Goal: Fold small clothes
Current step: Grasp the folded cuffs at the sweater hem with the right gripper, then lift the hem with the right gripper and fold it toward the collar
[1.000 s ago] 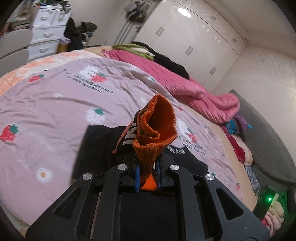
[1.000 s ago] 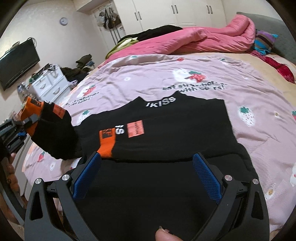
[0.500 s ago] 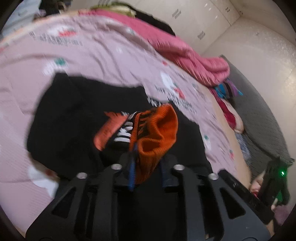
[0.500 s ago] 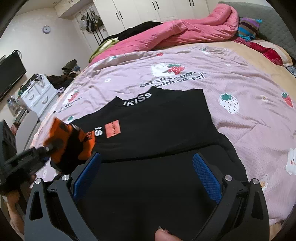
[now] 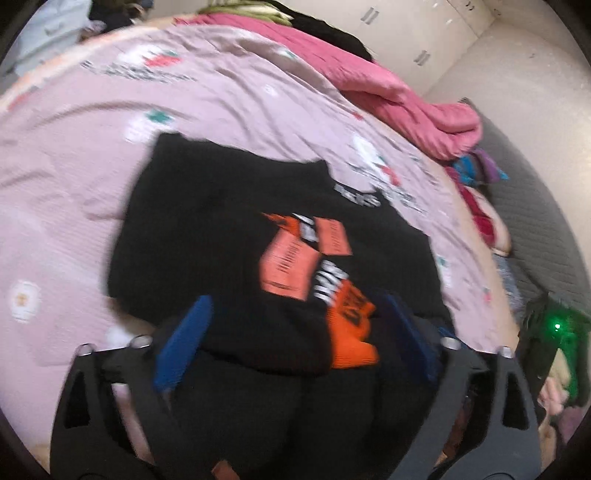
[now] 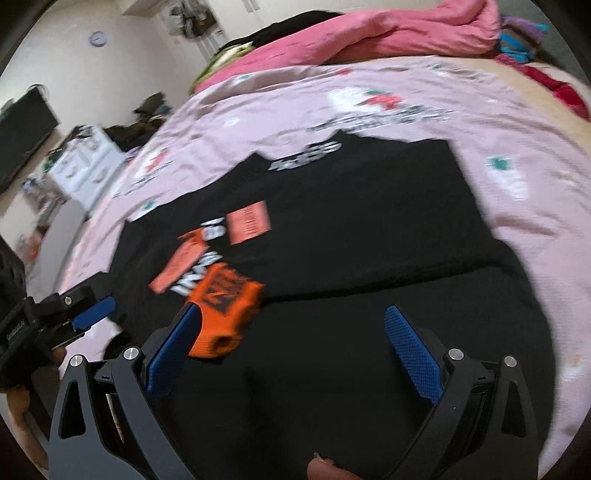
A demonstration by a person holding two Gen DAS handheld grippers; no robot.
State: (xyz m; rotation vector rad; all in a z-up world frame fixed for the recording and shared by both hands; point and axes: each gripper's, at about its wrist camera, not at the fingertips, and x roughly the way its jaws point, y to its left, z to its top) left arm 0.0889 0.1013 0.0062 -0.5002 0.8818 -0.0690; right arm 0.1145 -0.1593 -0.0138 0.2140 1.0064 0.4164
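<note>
Black sweater flat on bed, orange cuff loose between opening left gripper; right gripper apart.

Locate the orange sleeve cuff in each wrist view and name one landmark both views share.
Left wrist: orange sleeve cuff, lower centre-right, lying on the black top.
Right wrist: orange sleeve cuff, lower left, beside that gripper's left pad.
Shared landmark: pink quilt along the bed's far side.
</note>
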